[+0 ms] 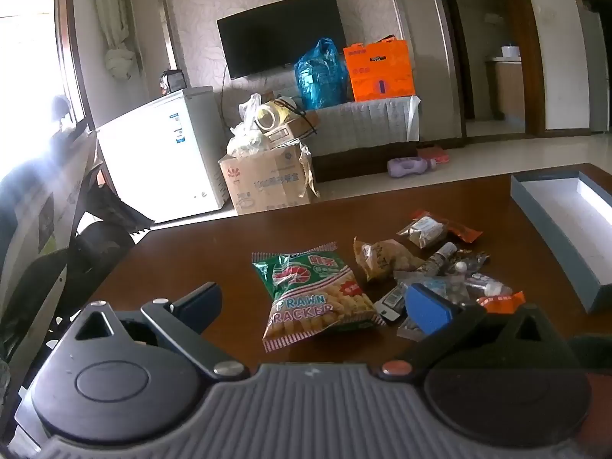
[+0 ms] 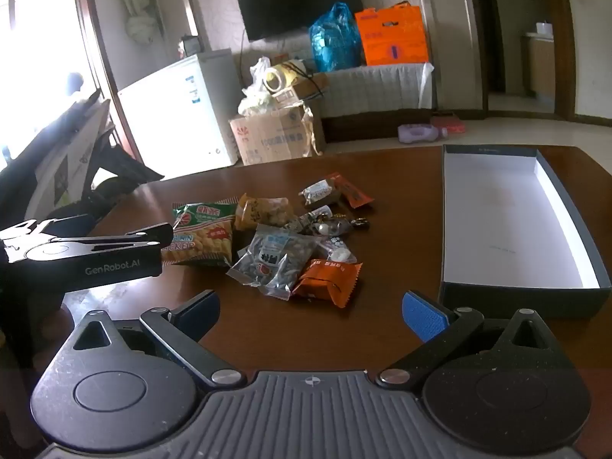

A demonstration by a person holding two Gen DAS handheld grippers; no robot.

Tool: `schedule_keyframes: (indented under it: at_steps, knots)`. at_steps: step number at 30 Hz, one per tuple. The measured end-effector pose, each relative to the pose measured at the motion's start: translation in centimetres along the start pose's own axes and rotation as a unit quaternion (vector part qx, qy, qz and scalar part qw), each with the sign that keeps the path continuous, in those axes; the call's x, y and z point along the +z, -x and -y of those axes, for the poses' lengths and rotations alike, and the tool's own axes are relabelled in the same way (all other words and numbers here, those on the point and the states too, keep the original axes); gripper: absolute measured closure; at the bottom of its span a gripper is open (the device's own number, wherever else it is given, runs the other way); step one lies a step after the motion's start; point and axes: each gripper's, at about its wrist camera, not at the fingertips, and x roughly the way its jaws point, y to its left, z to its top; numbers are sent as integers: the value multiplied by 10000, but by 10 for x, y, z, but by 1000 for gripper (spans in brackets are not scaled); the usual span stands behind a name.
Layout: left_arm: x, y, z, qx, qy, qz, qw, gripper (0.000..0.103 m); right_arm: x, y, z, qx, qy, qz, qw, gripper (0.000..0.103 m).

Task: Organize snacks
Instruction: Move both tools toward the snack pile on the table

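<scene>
- Left black two-finger gripper with blue pads [image 1: 314,306] hovering with fingers spread wide over the glossy dark-brown wooden table [image 1: 214,252], holding nothing, the green-and-red foil prawn cracker bag [image 1: 317,293] lying between its fingertips.
- Also showing in the right view as a black body at the far left [image 2: 82,252], just beside that cracker bag [image 2: 201,233].
- Right black two-finger gripper with blue pads [image 2: 310,315] likewise gaping wide, pinching nothing, hanging over bare tabletop near the pile.
- Lying heaped mid-table: yellow crinkled snack pouch [image 2: 262,210], clear plastic bag of dark sweets [image 2: 275,258], orange flat wrapped snack [image 2: 329,281], small clear packet with white label [image 2: 319,191] and further small wrappers, touching or overlapping.
- Sitting open to the right of the heap, well apart: long grey cardboard box with white inside [image 2: 497,225], holding no snacks.
</scene>
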Motion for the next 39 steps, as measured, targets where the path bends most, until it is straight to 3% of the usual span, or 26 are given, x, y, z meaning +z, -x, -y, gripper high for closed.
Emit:
schedule_keyframes:
  at_steps: [5,9,22,26,30,35,39]
  knots:
    - [-1,-6,5,126,-67,-175,9997,0,0,-1,0,4,-16,-22,10000,0]
    - [-3,-11,-1,94,153,-281,9994,0,0,0,1,2,-5,-32,10000,0]
    - [-7,-12,-15,-334,548,-184,9978,0,-2,-5,0,-50,36,-138,9999,0]
    - [-7,-17,-14,-218,418,-212,9987,0,-3,-6,0,-74,39,-162,9998,0]
    - [-6,-23,-22,-61,639,-99,9979,0,-3,-5,0,-78,61,-180,9998,0]
    - [-4,-26,-34,-292,769,15,9966,0,-3,-7,-1,-86,71,-215,9997,0]
    - [-7,-29,-31,-175,530,-112,9984,0,-3,-8,-1,-90,78,-225,9997,0]
